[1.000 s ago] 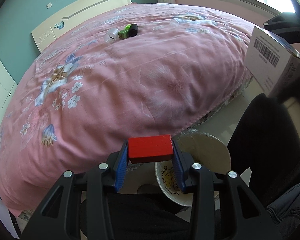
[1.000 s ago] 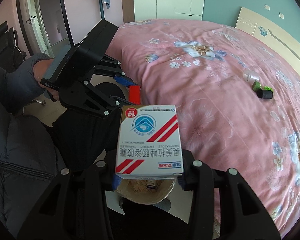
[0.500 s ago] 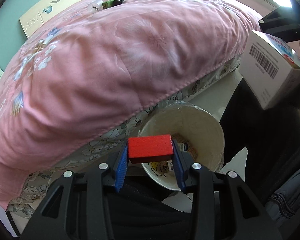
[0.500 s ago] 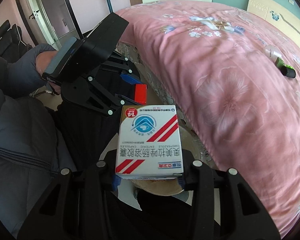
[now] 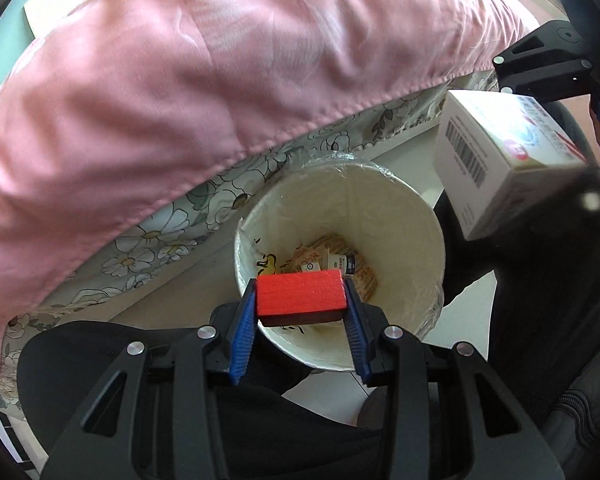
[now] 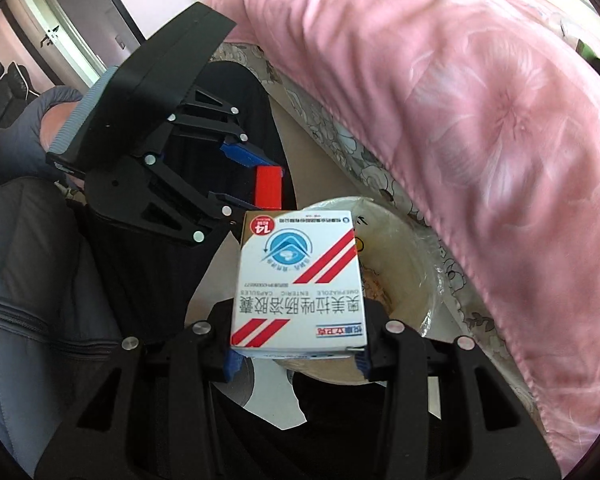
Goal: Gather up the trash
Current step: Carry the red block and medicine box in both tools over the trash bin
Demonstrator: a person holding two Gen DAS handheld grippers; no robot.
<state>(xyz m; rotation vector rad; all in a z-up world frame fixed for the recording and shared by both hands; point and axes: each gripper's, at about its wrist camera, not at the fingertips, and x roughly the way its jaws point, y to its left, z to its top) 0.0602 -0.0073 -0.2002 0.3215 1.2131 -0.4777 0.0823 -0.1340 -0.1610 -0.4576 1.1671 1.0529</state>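
The left hand-held gripper (image 5: pixel 301 304) is clamped on a red block (image 5: pixel 301 294), which hangs low in the centre of the left wrist view, directly over the open mouth of a cream waste bin (image 5: pixel 400 216). The right hand-held gripper (image 6: pixel 298 356) is closed on a white medicine box (image 6: pixel 298 280); in the right wrist view the box fills the centre of the frame, with the bin's rim showing behind and to the right of it. The bin stands on the floor just beside the bed (image 5: pixel 220 80), under the overhang of the pink quilt, and it already has some packets lying at the bottom (what they are is too small to tell).

Both pieces appear ready to drop, but the risks differ. The block sits over the near side of the opening, so a release with any tilt could bounce it off the near rim onto the floor. Whether the box is fully over the opening is uncertain from these views; it may be over the edge, and letting go there could tip it outside. The two grippers are also close together above one small bin, so they could knock each other.
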